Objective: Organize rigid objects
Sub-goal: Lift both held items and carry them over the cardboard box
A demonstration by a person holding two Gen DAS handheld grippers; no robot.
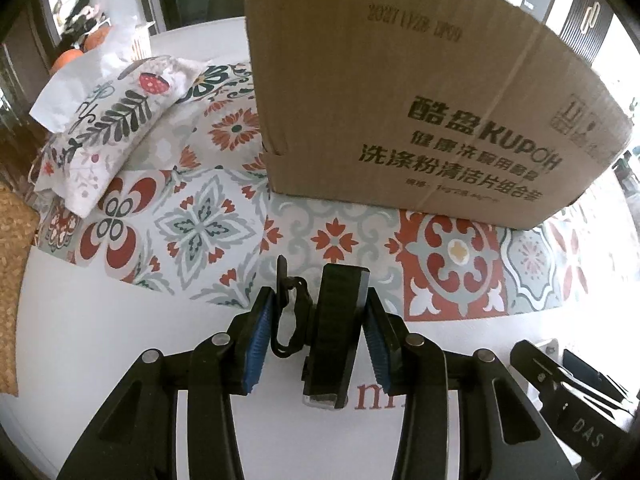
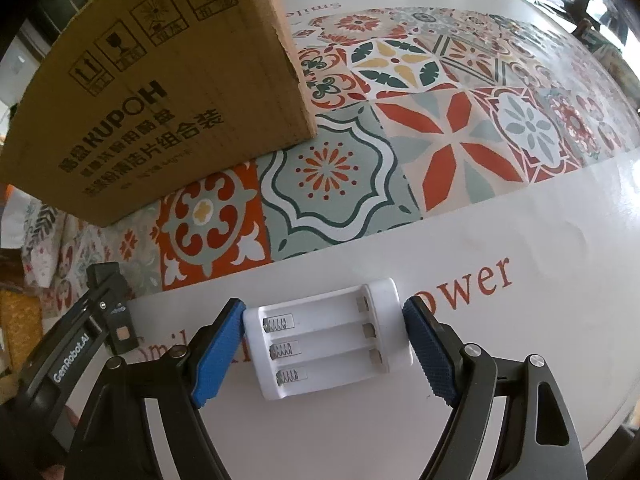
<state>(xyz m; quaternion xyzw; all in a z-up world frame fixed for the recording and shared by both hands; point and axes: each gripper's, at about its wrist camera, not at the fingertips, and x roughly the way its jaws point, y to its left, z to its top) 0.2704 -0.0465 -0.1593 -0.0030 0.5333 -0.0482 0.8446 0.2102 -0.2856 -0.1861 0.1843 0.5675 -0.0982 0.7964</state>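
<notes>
Your left gripper [image 1: 318, 330] is clamping the black clip device [image 1: 334, 332] | your right gripper [image 2: 324, 350] is touching the white battery holder [image 2: 328, 346] between its pads.

One cardboard box [image 1: 420, 92], one battery holder [image 2: 328, 344], perhaps one black clip [image 1: 334, 332].

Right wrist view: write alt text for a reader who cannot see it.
The right gripper, with blue pads, brackets a white three-slot battery holder lying empty on a white tablecloth with red lettering. Behind it, a brown cardboard box printed KUPOH stands on the colourful tile-patterned part of the cloth, and part of the left gripper shows at the left edge.
</notes>
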